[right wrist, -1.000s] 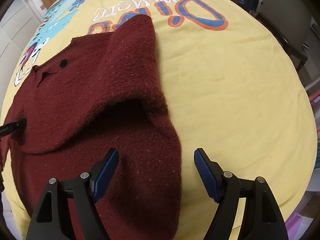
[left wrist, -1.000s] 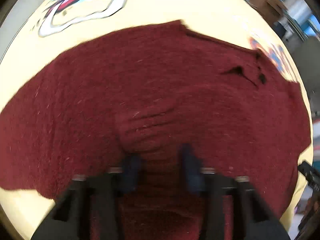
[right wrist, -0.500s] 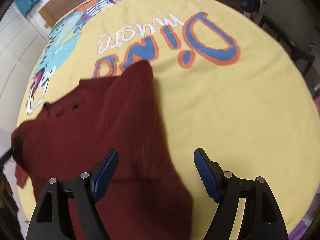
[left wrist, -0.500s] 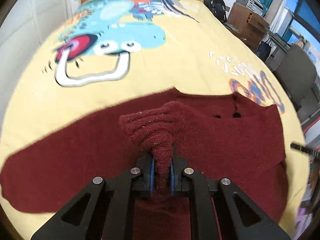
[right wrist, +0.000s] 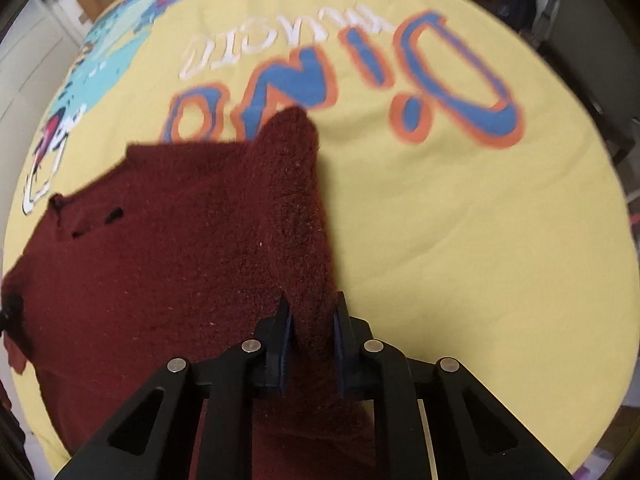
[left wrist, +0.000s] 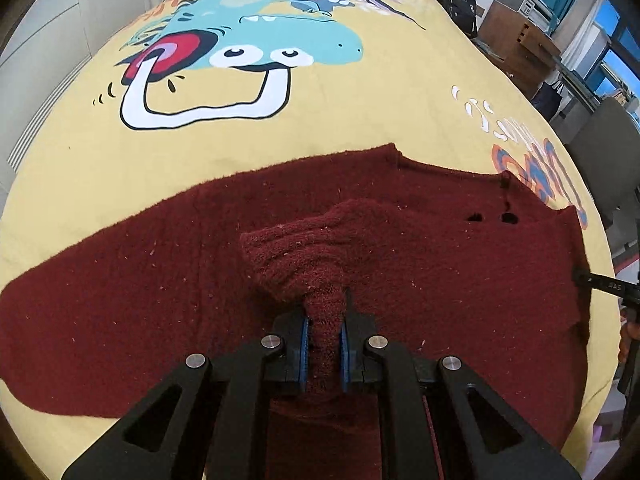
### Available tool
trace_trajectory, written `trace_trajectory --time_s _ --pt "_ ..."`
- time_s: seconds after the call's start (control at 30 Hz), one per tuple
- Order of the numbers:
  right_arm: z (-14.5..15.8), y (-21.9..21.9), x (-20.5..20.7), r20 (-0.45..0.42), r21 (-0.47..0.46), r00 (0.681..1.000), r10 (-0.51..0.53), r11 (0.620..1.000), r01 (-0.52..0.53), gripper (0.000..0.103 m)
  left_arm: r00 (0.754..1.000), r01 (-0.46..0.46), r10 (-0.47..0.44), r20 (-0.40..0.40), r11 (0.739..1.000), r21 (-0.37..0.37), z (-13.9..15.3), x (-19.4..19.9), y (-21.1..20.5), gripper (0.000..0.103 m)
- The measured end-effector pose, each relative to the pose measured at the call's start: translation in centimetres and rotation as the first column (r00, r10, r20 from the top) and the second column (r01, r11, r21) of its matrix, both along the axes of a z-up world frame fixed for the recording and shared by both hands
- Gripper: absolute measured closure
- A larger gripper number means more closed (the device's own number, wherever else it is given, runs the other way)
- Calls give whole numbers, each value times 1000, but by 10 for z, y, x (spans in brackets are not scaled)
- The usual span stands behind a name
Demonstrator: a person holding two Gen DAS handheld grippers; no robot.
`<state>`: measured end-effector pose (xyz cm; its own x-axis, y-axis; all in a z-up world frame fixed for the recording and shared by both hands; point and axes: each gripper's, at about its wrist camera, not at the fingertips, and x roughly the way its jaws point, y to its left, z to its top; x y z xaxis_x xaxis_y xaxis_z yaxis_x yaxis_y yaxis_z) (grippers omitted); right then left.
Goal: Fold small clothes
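Note:
A dark red knitted sweater (left wrist: 140,280) lies spread on a yellow bed cover (left wrist: 360,120). My left gripper (left wrist: 324,340) is shut on a bunched fold of the sweater and holds it raised above the rest of the cloth. In the right wrist view the same sweater (right wrist: 160,260) lies to the left, with one sleeve (right wrist: 296,184) folded over. My right gripper (right wrist: 310,320) is shut on the near end of that sleeve. The tip of the right gripper shows at the right edge of the left wrist view (left wrist: 600,284).
The bed cover bears a dinosaur print (left wrist: 240,52) and "Dino" lettering (right wrist: 360,64). A wooden cabinet (left wrist: 516,40), a black bag (left wrist: 460,0) and a grey chair (left wrist: 604,156) stand beyond the bed's right side. White wardrobe doors (left wrist: 60,20) are on the left.
My left gripper has closed on the sweater and lifted a fold of it. My right gripper, open a second ago, has closed on the sleeve.

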<state>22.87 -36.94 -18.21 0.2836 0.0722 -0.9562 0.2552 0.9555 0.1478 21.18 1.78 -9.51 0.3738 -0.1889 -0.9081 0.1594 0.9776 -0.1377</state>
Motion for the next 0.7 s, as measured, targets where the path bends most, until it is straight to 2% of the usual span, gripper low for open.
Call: trace_trajectory --time_s 0.07,0.17,0.33,0.43,0.5,0.53,0.57,0.6,0.63,0.67,0.7 --pt "-1 1 -3 1 -33 1000 13 999 -13 87 1000 5 -5 -15 1000 4 -5 0 -2 94" --pt "-21 3 -2 -45 -56 999 24 998 -27 86 999 10 -9 -34 999 45 -20 1 -7 93" --pt "-32 8 -2 -30 -57 1000 4 998 -5 82 999 9 -6 -40 996 91 -37 -1 -10 93" --pt "-24 9 -6 -1 -80 1000 4 997 -4 73 999 24 -17 -52 990 141 -41 1 -15 86" --pt "-13 12 -12 24 -100 1000 4 995 -1 49 999 20 -11 -53 986 164 -37 1 -18 79" --pt "-5 13 -15 50 -104 999 8 995 -3 43 999 10 -2 -48 984 178 -33 1 -18 69" --pt "2 14 -19 70 -102 998 11 995 -4 33 999 3 4 -39 983 186 -29 1 -18 56" --pt "8 15 -23 89 -99 996 16 995 -8 26 1000 -2 7 -26 982 189 -25 0 -17 48" --pt "14 18 -25 108 -97 994 23 995 -13 23 1000 -7 10 -19 983 183 -21 -1 -17 30" --pt "23 25 -27 138 -99 990 38 995 -24 22 1000 -11 13 -14 985 172 -16 -2 -17 19" --pt "30 31 -29 158 -104 986 54 994 -38 20 1000 -13 14 -5 987 160 -11 -3 -18 17"
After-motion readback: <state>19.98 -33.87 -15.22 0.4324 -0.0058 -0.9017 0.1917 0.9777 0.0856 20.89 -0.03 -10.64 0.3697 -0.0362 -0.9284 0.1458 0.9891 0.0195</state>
